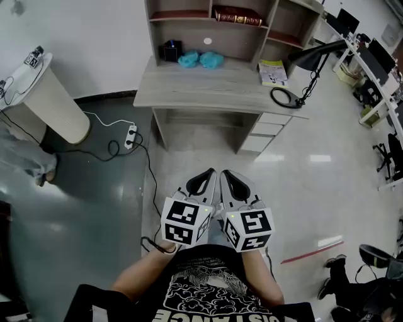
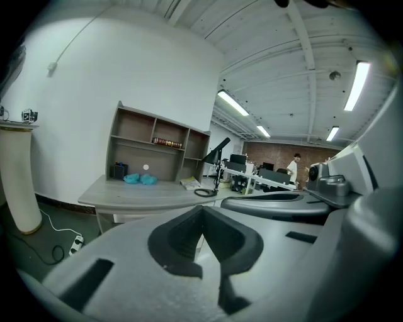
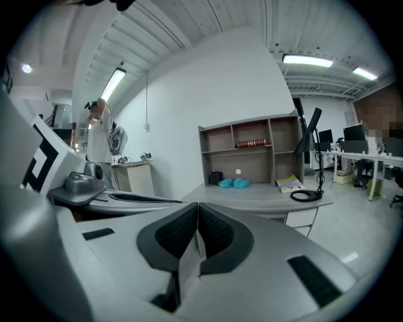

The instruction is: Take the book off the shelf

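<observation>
Far to the left on the floor, a power strip [image 1: 131,135] and its cable [image 1: 113,148] trail between me and the surface [image 1: 208,88]. I judge that a careless walk-in could snag them.

Near me, the left gripper [image 1: 203,181] has its jaws clenched on nothing. The right gripper [image 1: 232,182], just beside it, is clenched and empty too, so both must open before any grasp.

Far ahead, the shelf [image 1: 245,39] stands on the surface, well apart from both grippers. Its lower middle bay holds a black box [image 1: 170,50] and two blue bundles [image 1: 200,60]. The upper middle bay holds the book [image 1: 237,16], lying flat, and a clumsy approach could shove it deeper.

Further right, a booklet [image 1: 272,72] lies on the surface at the shelf's right end. A lamp [image 1: 315,53] leans close by, easy to knock.
</observation>
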`<state>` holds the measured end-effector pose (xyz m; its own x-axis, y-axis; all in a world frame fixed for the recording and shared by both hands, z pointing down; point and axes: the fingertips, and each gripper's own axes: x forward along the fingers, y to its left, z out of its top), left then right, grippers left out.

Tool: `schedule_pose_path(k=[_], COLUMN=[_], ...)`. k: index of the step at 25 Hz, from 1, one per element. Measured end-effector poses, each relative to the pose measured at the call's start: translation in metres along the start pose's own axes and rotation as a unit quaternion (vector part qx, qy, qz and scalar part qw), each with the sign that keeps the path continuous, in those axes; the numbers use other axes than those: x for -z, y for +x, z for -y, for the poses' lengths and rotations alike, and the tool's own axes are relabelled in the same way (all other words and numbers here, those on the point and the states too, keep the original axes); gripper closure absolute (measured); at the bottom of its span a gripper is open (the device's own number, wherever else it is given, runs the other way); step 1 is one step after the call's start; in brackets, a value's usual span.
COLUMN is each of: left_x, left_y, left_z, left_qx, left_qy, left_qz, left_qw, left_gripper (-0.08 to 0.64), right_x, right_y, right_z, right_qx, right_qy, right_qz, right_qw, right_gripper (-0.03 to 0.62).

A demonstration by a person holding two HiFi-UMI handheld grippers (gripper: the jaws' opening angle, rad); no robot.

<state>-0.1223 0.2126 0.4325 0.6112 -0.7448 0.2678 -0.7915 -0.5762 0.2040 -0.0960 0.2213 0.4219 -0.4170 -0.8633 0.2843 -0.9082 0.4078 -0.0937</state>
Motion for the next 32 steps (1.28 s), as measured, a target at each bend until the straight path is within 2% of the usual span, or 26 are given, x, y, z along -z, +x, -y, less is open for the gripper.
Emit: schedule_pose_path(k=[6,22,27,32], left_x=[-0.014,-0.071,-0.086,-0.095], left_y=[0.056,0.243,0.280,0.301], left_z=[-0.015,-0.027,-0.019,-0.018], left_qx=[-0.012,-0.025,-0.022,-0.022], left_qy=[0.002,0.006,0.004,0.001], left_qz=[-0.004,-0.036,-0.039,-0.035], left_qw=[0.9999,0.9990,0.9990,0.9991], left_gripper=[0.554,0.553,0.554,0.554], right_x=[-0.011,-0.058,-0.069,-0.075], right_y=[0.041,0.141,0.152,0.160], right_z=[0.045,0.210,0.249,0.268], right_qx=[-0.010,-0.027,-0.029,-0.030], right_qy=[0.004,0.027,0.035,0.035], right_qz=[0.003,-0.010,-0.006,-0.005], right_qw=[1.000,0.999,0.999,0.999], right_gripper=[0.575,0.575,0.575,0.575])
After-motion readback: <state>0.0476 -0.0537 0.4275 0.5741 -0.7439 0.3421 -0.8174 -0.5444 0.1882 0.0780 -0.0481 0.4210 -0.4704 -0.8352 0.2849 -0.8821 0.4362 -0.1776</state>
